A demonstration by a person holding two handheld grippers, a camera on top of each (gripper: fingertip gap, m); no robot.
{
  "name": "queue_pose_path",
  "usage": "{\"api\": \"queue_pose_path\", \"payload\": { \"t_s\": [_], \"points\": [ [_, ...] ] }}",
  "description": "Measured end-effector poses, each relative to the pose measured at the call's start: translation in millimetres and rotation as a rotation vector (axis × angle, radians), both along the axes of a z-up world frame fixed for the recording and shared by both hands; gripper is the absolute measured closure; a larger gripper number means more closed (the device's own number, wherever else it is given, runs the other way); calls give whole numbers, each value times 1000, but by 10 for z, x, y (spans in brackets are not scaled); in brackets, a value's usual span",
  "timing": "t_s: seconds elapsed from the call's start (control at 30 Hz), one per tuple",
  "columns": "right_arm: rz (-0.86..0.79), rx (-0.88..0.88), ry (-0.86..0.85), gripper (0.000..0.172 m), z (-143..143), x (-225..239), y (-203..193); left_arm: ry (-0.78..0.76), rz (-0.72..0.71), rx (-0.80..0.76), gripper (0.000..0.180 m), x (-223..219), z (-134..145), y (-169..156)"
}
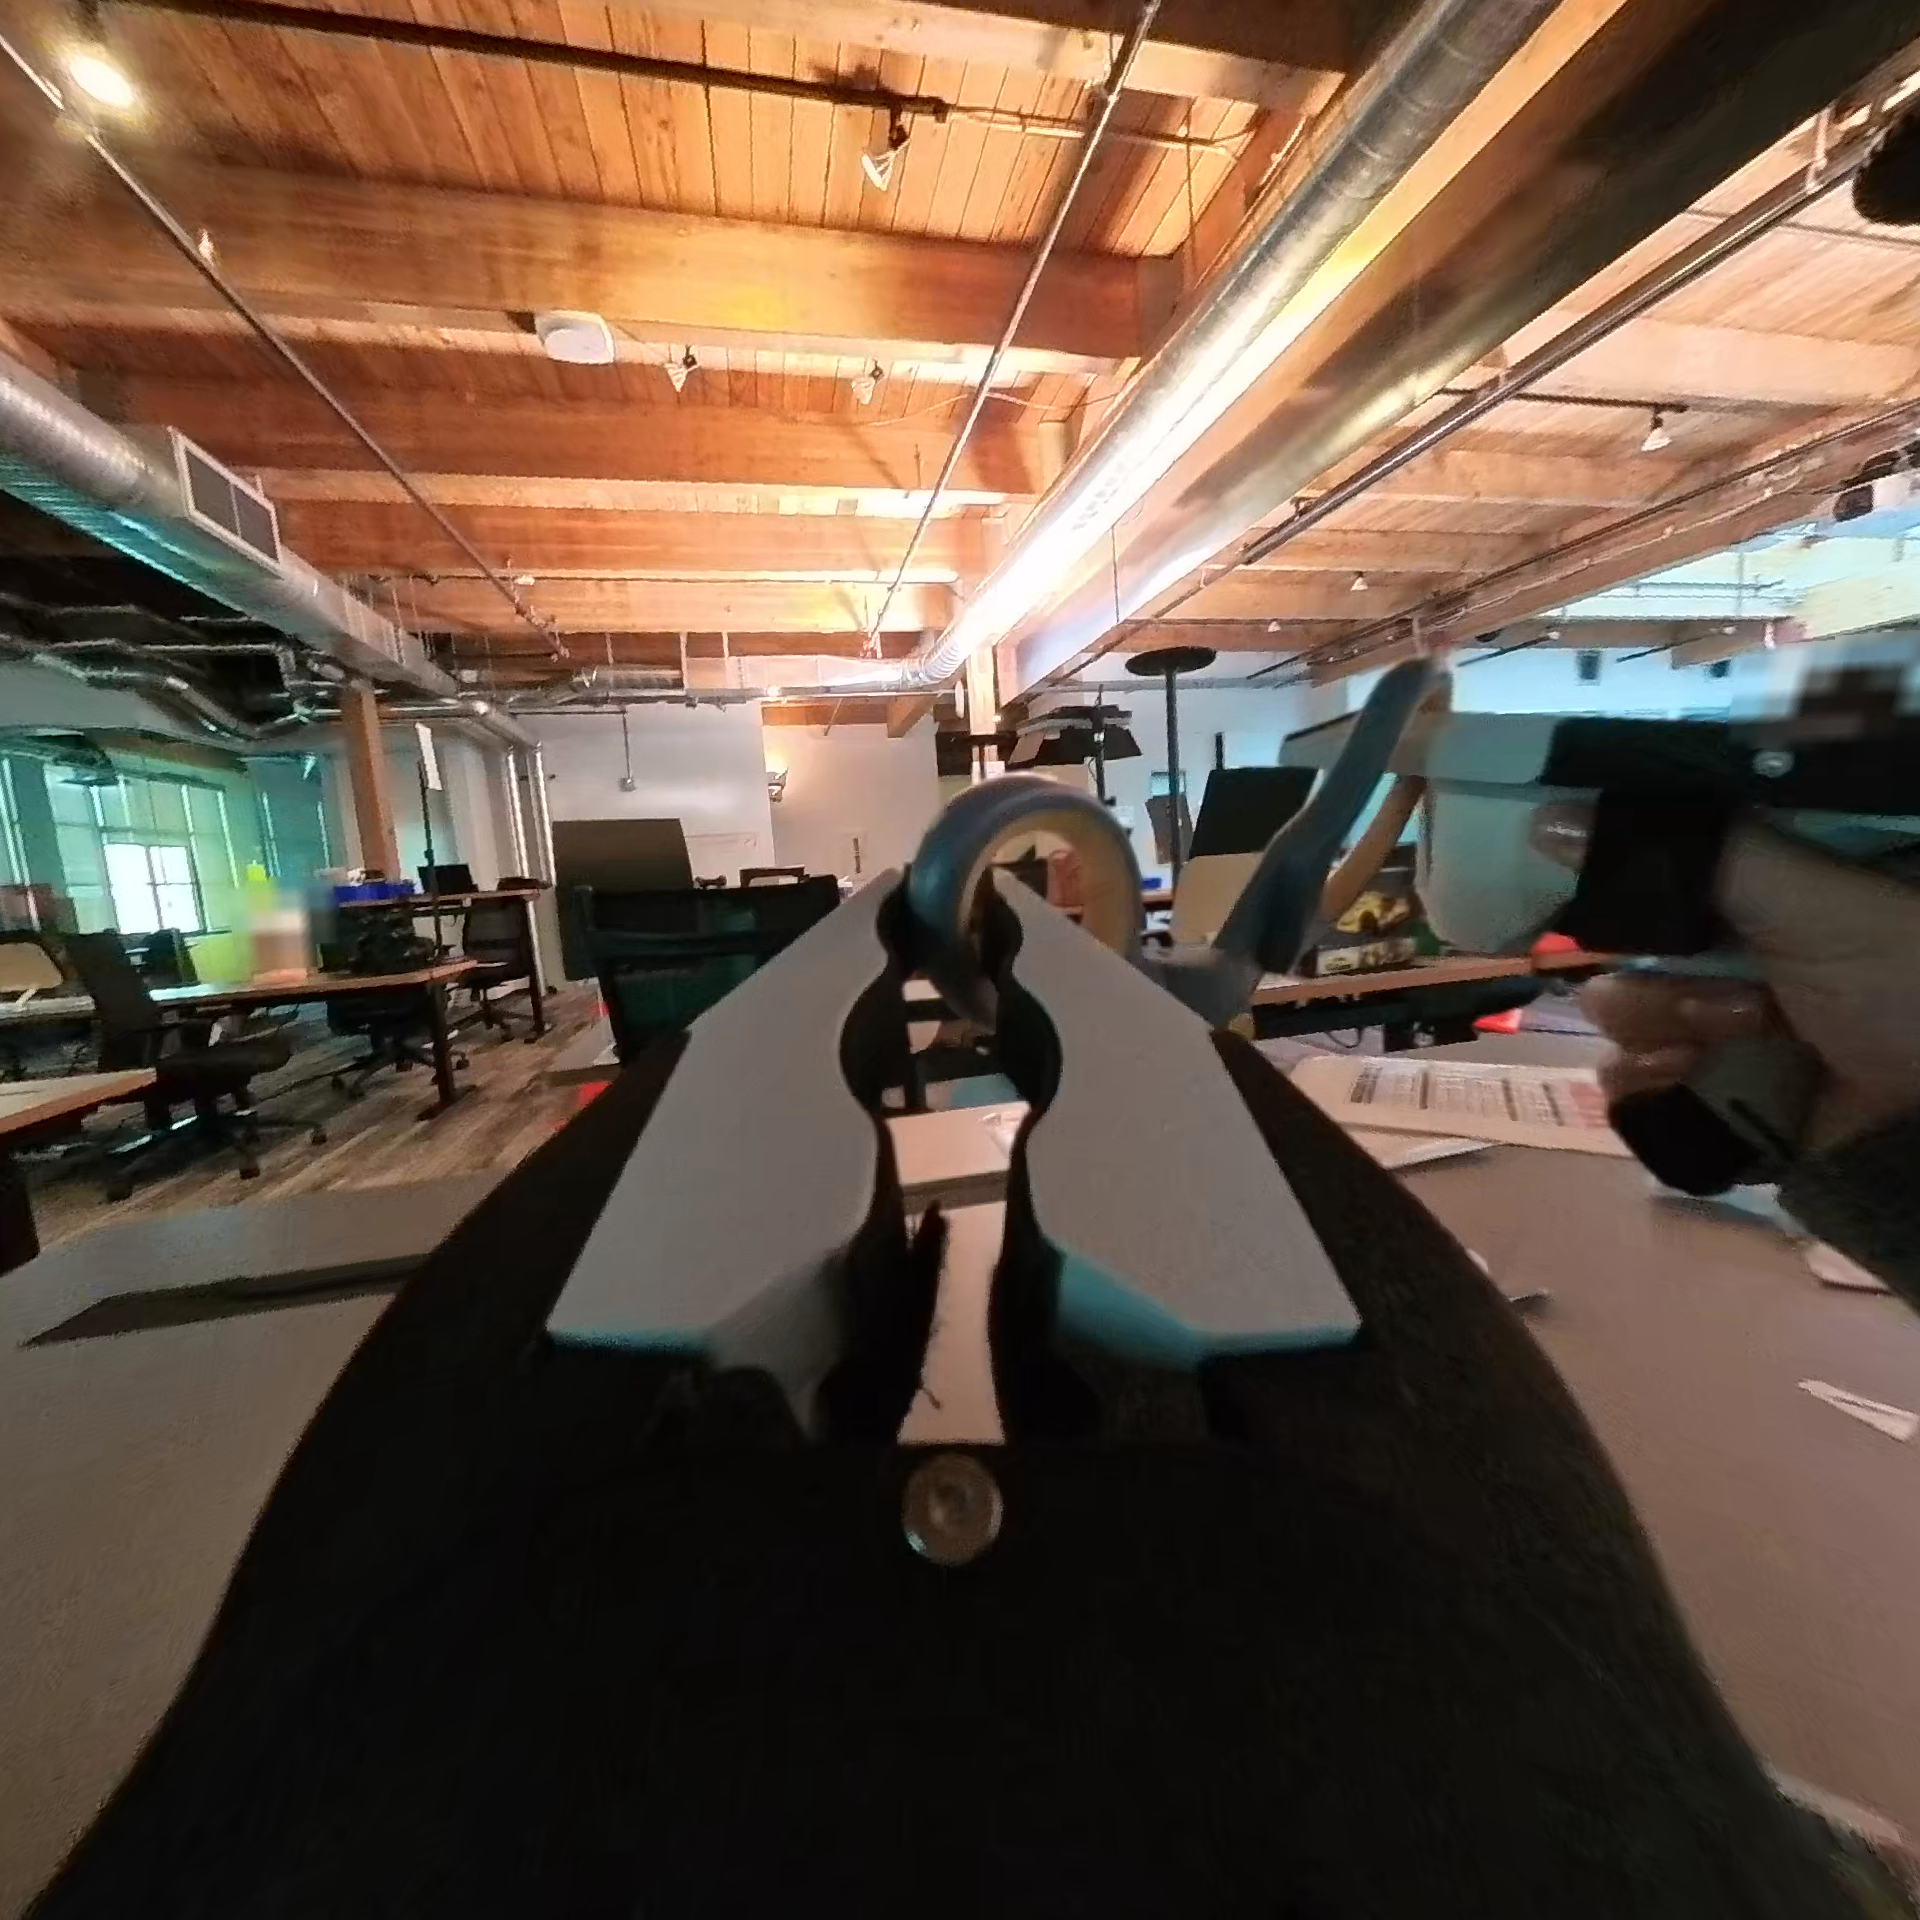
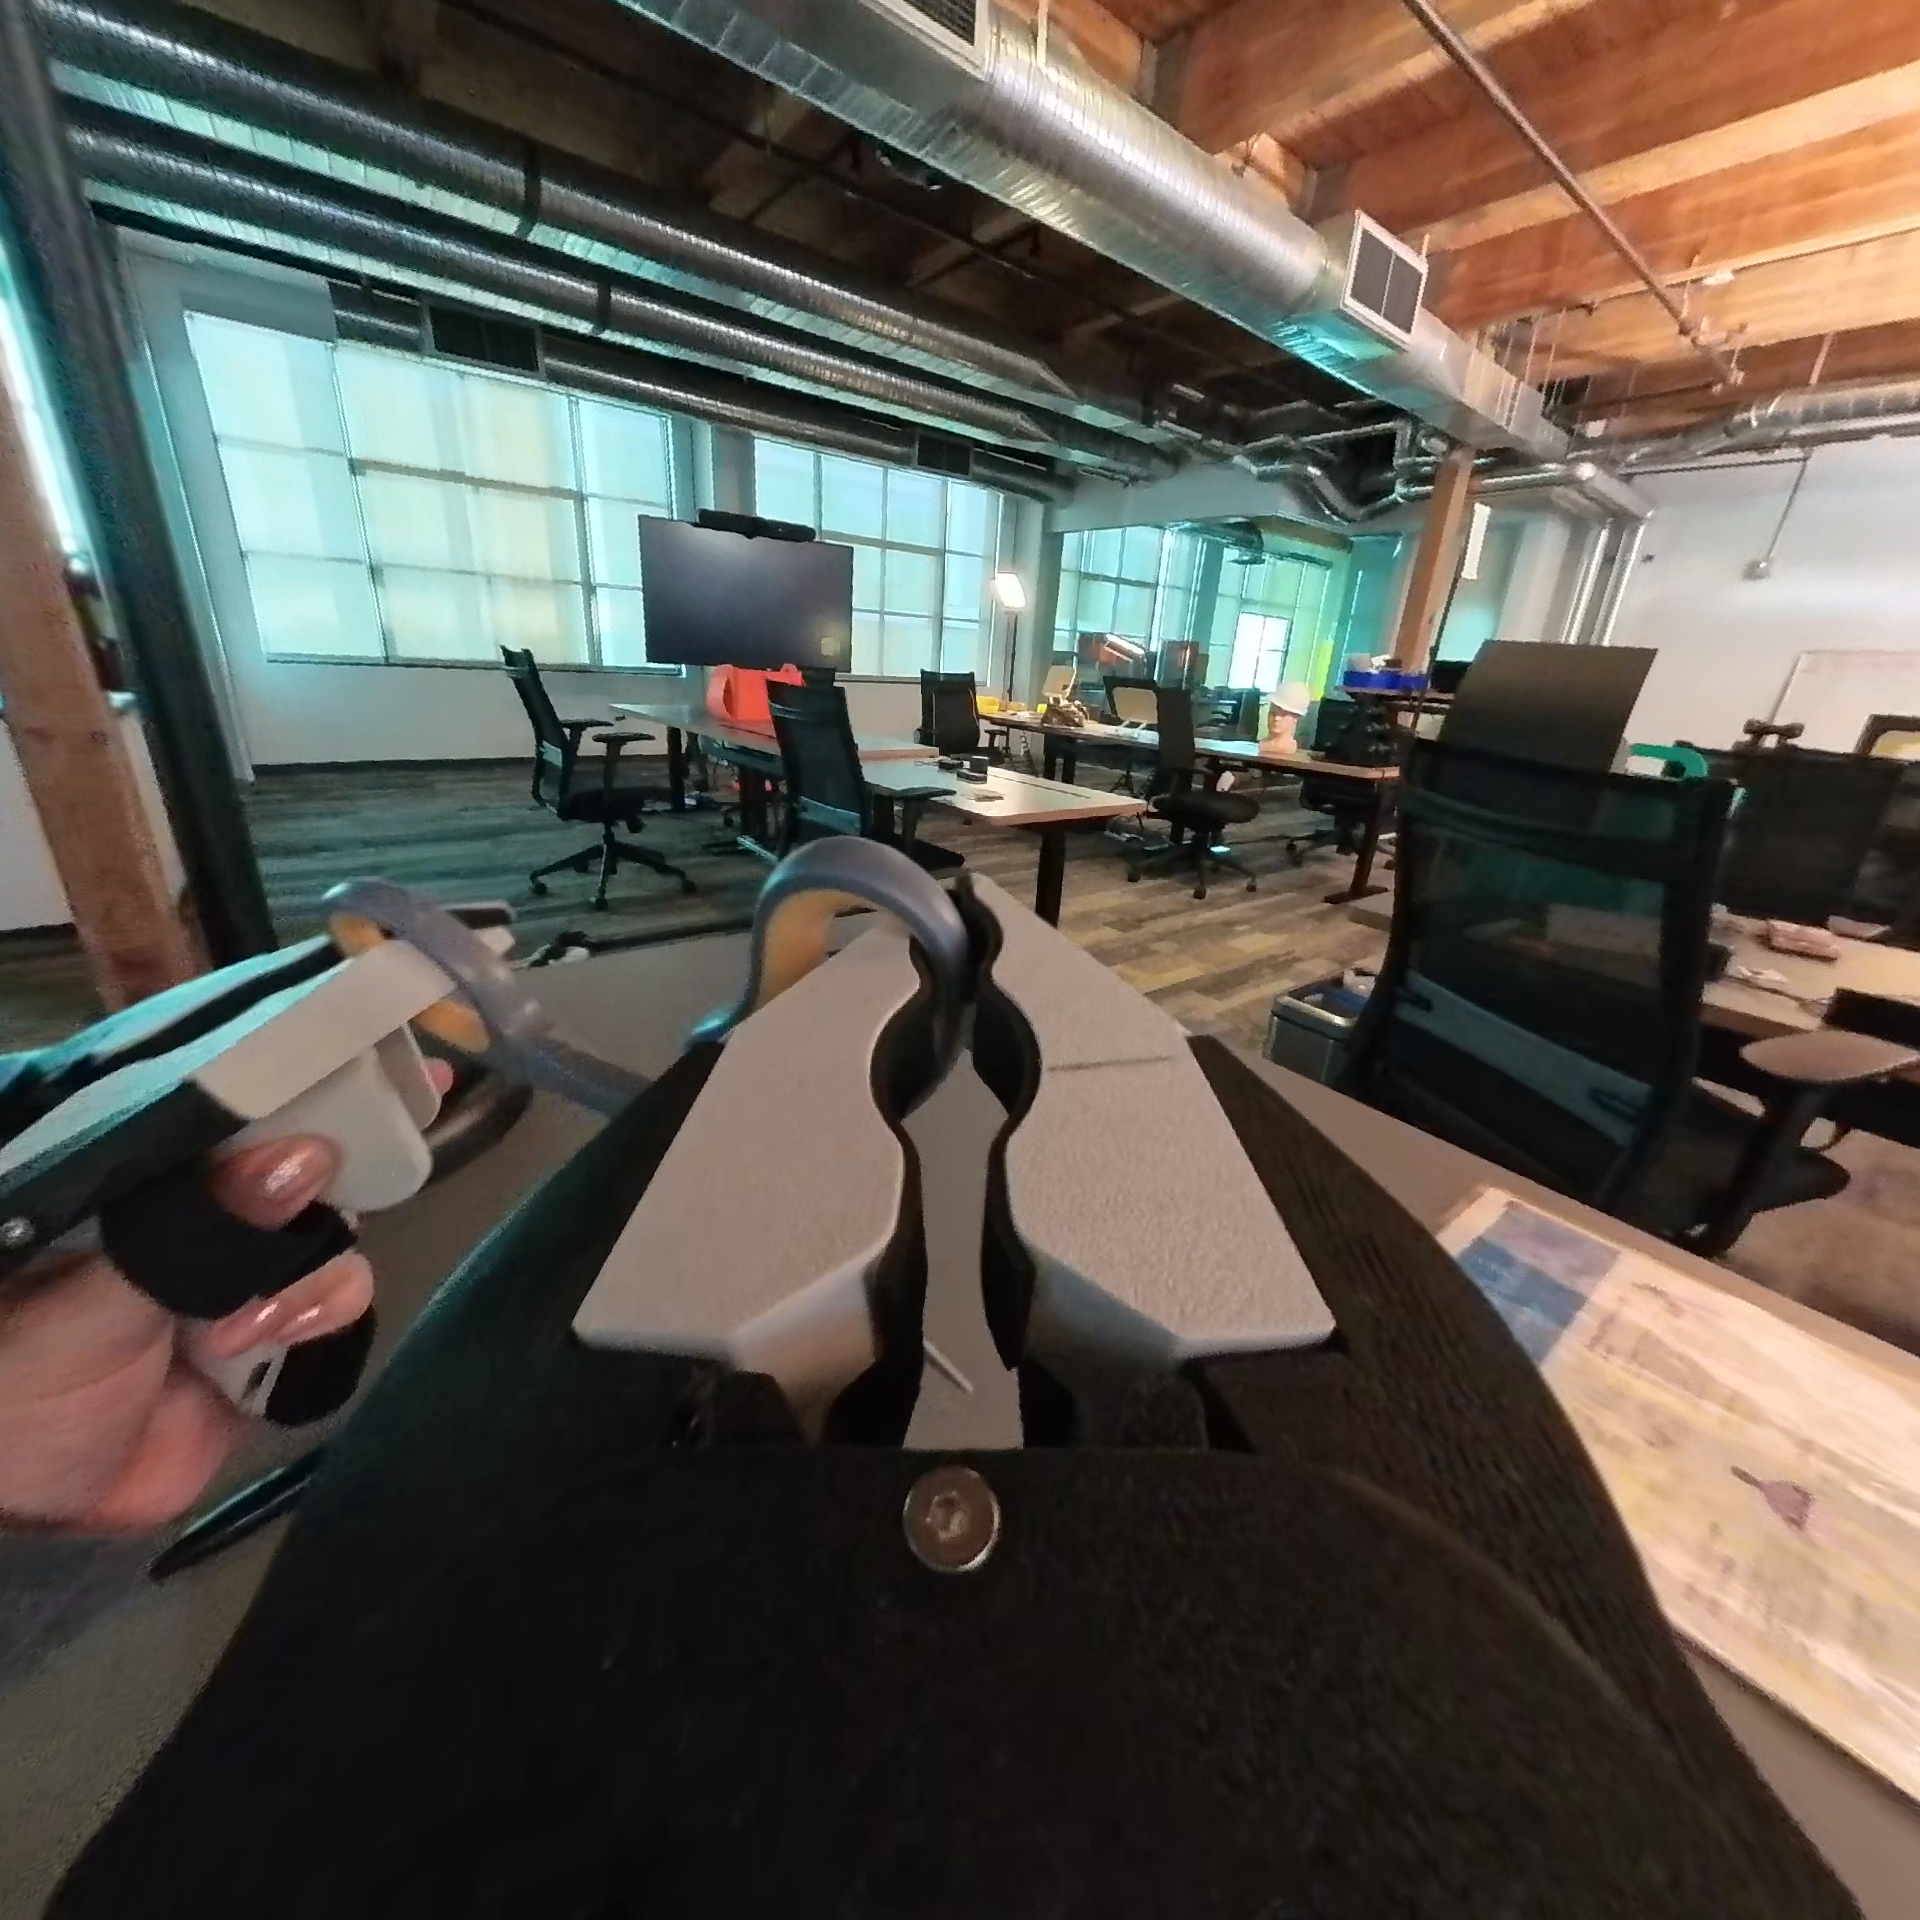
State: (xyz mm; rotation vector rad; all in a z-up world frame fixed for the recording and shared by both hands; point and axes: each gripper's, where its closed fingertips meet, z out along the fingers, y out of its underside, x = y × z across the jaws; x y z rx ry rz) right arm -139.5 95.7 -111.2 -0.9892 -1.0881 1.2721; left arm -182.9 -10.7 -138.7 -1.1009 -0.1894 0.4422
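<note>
Above the near edge of a grey worktop (image 1: 208, 1455) in an open-plan office, the left gripper (image 1: 961, 894) pinches a roll of blue tape (image 1: 1091, 842): one grey finger sits inside the core, the other against the outer face, and the roll's wall is clamped between them. A strip of blue tape (image 1: 1340, 800) runs off the roll and arches to the right. There the right gripper (image 2: 961, 914), held in a person's hand (image 1: 1766, 987), has its jaws pressed together on the strip's free end, which curls up and over just ahead of its fingertips. Roll and strip both hang clear of the worktop. A printed sheet (image 2: 1714, 1455) lies toward the worktop's right edge, and a black mesh office chair (image 2: 1538, 935) stands beyond it.
</note>
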Motion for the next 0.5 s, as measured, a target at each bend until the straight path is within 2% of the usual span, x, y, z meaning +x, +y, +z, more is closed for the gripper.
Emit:
{"api": "queue_pose_path", "payload": {
  "t_s": [0.2,0.37,0.5],
  "points": [
    [-76,28,-5,172,44,332,-27,56,-101,-23,174,89,177,107],
    [-131,-35,0,172,11,601,-60,121,-246,-70,175,242,277,211],
    [-176,-75,-2,172,-60,768,-156,201,-309,-133,176,304,271,283]
  ]
}}
